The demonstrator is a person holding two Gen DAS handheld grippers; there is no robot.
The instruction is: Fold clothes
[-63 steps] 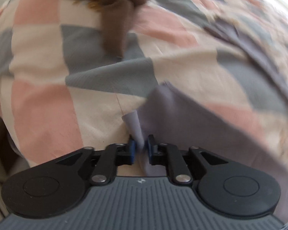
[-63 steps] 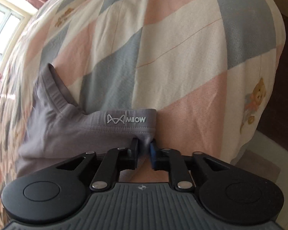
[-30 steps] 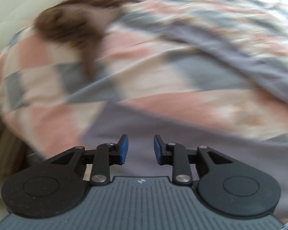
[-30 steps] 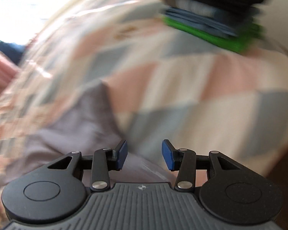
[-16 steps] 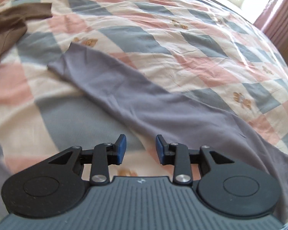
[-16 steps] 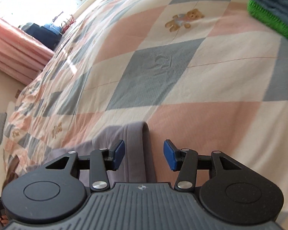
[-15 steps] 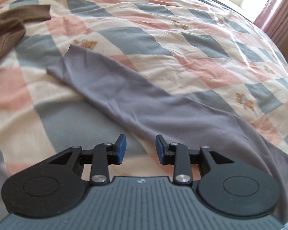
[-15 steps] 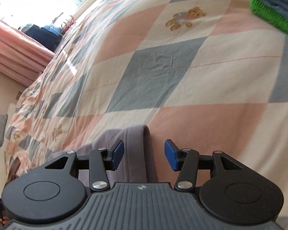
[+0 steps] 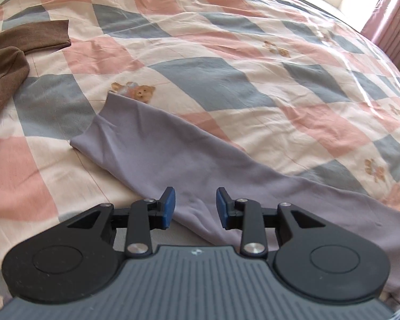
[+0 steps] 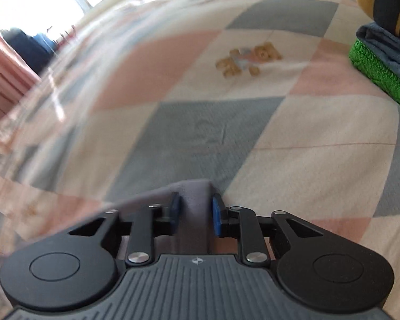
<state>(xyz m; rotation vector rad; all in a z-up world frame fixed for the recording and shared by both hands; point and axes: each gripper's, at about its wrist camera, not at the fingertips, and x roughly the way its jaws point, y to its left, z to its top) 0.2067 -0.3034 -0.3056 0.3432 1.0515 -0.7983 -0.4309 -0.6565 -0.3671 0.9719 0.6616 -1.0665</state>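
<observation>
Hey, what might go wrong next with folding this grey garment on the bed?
The left gripper is open over a wrinkled stretch of the grey garment; closing there may pinch the checked bedspread too. The right gripper straddles only a narrow edge of the garment, so it may slip out.

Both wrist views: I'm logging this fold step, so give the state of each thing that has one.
Left gripper: open, held over the grey garment.
Right gripper: open, grey fabric between its fingers, not clamped.
Grey garment: unfolded, lying stretched out on the bedspread.
Brown garment: unfolded, crumpled.
Stack of clothes: folded, piled.
Bedspread: spread out, lightly creased.
</observation>
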